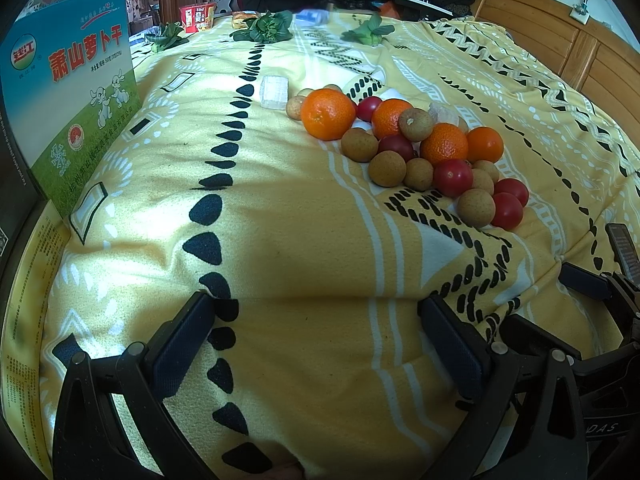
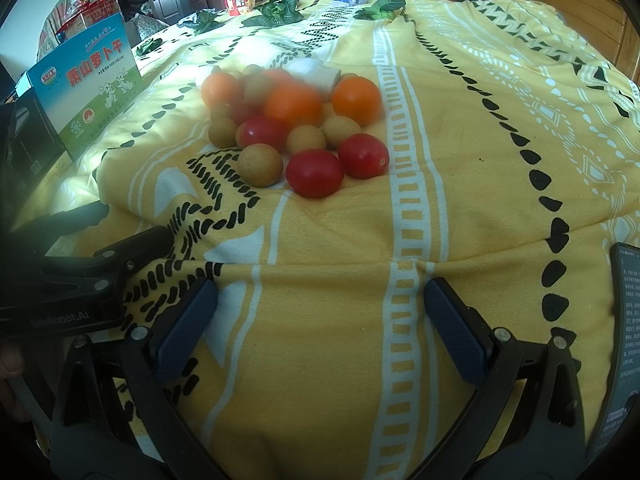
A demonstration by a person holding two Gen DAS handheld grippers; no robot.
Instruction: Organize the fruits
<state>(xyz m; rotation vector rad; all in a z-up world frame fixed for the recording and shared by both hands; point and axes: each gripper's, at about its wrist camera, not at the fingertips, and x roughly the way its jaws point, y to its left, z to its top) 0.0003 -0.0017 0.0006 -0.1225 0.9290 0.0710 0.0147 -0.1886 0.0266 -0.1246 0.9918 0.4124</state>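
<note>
Both tools hovered low over the yellow patterned blanket. The left hand-held gripper had its fingers wide apart and empty, and the fruit pile of oranges, tomatoes and small brown fruits lay ahead of it, to the right. The right hand-held gripper was likewise spread and empty, the pile straight ahead, slightly left. A printed box stood far left.

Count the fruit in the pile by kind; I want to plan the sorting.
Oranges: 4
Small red tomatoes: 5
Small brown round fruits: at least 10, since some are half hidden in the pile
Total: at least 19
</note>
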